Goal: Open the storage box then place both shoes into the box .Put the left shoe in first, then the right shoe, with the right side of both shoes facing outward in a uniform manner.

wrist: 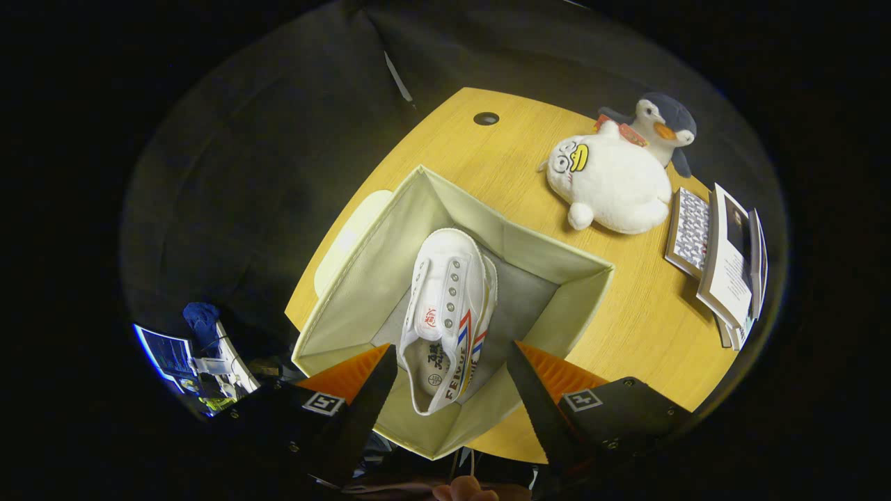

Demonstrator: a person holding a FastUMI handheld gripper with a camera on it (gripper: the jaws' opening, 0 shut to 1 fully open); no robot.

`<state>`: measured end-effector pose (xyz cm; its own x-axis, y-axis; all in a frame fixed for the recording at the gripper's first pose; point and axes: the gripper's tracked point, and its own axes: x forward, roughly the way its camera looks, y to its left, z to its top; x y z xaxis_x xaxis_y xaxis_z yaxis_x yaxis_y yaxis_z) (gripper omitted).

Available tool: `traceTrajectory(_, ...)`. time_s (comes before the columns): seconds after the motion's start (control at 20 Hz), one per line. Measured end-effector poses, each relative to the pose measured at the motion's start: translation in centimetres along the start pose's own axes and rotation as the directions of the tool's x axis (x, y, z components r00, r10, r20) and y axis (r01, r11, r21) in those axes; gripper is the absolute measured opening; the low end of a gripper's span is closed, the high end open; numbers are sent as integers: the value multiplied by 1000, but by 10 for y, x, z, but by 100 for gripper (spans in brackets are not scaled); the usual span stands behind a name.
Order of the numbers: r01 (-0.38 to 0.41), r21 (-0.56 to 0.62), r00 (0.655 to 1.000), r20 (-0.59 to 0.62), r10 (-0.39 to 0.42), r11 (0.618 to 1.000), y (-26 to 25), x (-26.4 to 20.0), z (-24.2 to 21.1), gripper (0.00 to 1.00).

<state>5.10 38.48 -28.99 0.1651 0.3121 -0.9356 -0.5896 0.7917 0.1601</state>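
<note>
Wooden table carries our open storage box, 1 white shoe lying inside with room to its right. We hold the gripper spread wide over its near rim, gripping nothing.

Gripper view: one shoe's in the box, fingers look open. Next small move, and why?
Probably lift the gripper clear of the storage box and go for the second shoe: one white shoe already lies inside, and the open fingers hold nothing.
</note>
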Motion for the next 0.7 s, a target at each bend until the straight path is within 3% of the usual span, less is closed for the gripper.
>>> traceTrajectory(0.45, 10, 54, 972, 234, -22, 998, -29, -71, -1, 98)
traceTrajectory(0.55, 19, 72, 942, 333, -42, 997, -41, -91, 4, 98)
traceTrajectory(0.7, 67, 109, 869, 482, -112, 992, -72, -131, 8, 98)
